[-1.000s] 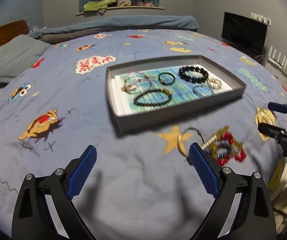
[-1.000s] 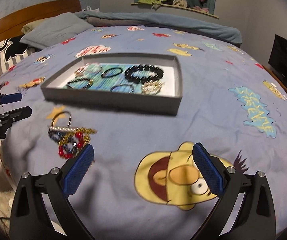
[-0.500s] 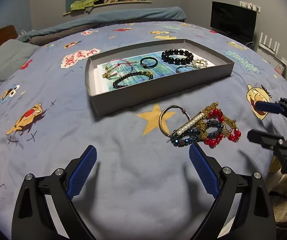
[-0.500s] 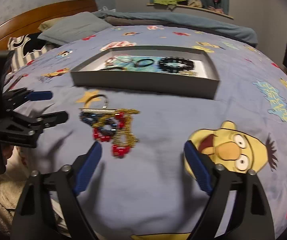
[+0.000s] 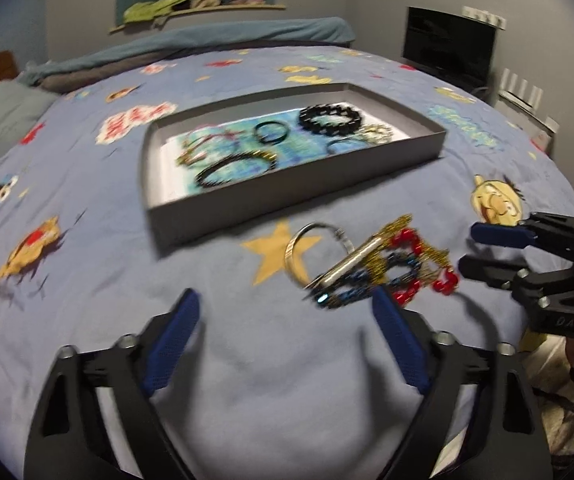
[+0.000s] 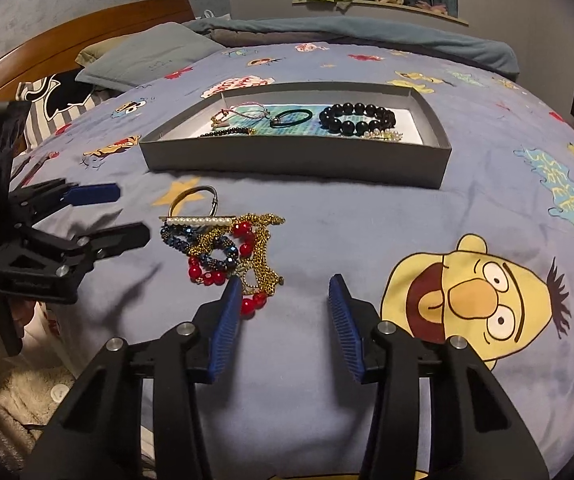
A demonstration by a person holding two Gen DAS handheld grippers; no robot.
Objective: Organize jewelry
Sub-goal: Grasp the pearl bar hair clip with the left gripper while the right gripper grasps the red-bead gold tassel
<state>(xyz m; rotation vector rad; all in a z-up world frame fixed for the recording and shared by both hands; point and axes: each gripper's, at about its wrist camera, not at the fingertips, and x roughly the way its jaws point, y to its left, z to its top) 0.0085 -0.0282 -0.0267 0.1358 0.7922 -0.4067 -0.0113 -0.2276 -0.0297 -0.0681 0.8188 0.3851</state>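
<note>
Jewelry pile [image 6: 229, 248]: lying on the bedspread [image 6: 367, 232], centre-left, before the gray tray [image 6: 295, 158].
Right gripper [image 6: 287, 300]: fingers closing, empty, pile touching left fingertip.
Left gripper [image 5: 287, 320]: fingers closing, empty, pile beside right fingertip.

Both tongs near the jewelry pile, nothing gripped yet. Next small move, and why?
Probably nudge the right tongs forward and left onto the red bead strand. Their jaws are closing on bare bedspread, with one pad just beside the beads. The pile lies tangled in front of the grey tray, so the nearest loose end looks easiest. The left tongs are closing too, empty.
</note>
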